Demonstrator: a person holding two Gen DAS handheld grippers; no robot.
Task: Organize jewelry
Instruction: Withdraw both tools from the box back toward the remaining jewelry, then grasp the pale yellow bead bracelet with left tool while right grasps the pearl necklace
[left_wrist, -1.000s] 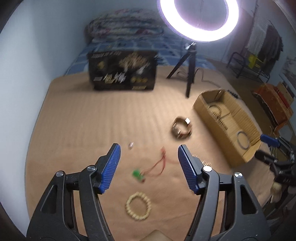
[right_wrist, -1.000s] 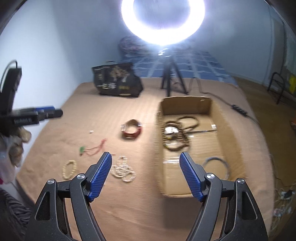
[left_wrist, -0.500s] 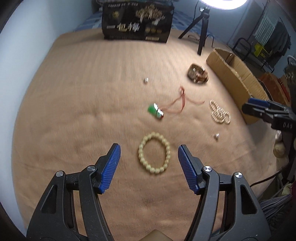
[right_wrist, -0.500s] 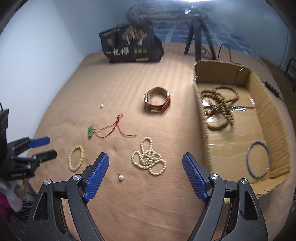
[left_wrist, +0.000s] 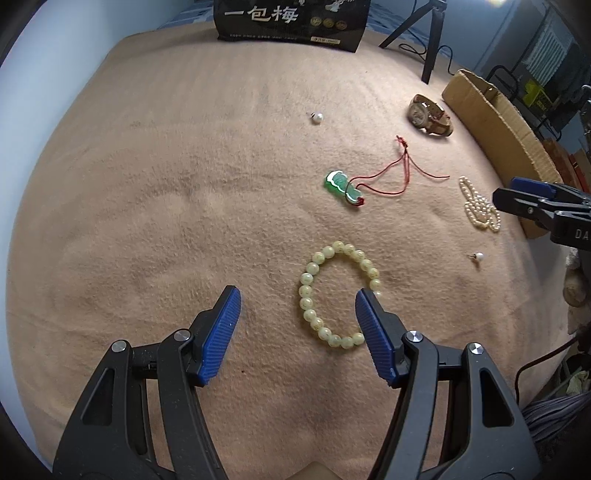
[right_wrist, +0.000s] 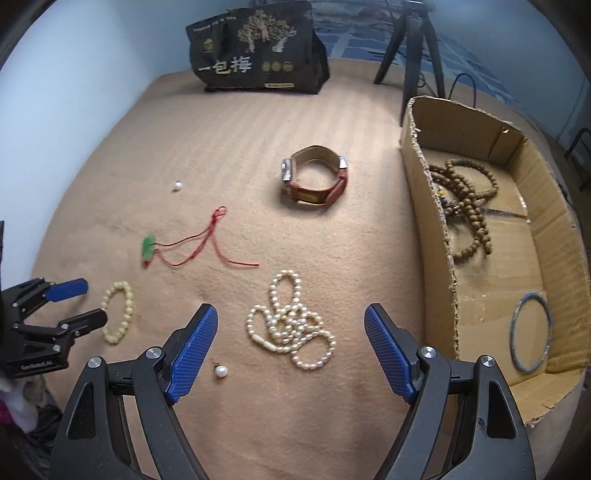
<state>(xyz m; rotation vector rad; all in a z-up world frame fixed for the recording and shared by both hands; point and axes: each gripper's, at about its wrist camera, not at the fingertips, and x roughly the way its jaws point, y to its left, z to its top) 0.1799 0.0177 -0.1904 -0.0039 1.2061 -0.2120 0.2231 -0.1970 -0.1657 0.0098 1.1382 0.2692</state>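
Left gripper (left_wrist: 297, 308) jaws spread, nothing pinched; bead bracelet (left_wrist: 338, 294) lies flat on the tan blanket (left_wrist: 166, 192), its right edge by the right jaw tip. Right gripper (right_wrist: 291, 325) jaws spread wide, having just been opening, empty; pearl necklace (right_wrist: 290, 325) heaped between the tips, not touched. Loose pearl (right_wrist: 221, 370) at 7 o'clock from the necklace; second pearl (right_wrist: 177, 185) far at 10 o'clock. Jade pendant (right_wrist: 148, 248) on red cord at 10 o'clock, watch (right_wrist: 314, 180) at 12 o'clock. Cardboard box (right_wrist: 430, 236) at 3 o'clock, holding wooden beads (right_wrist: 469, 210) and a bangle (right_wrist: 530, 332). Black bag (right_wrist: 255, 48) at far edge.
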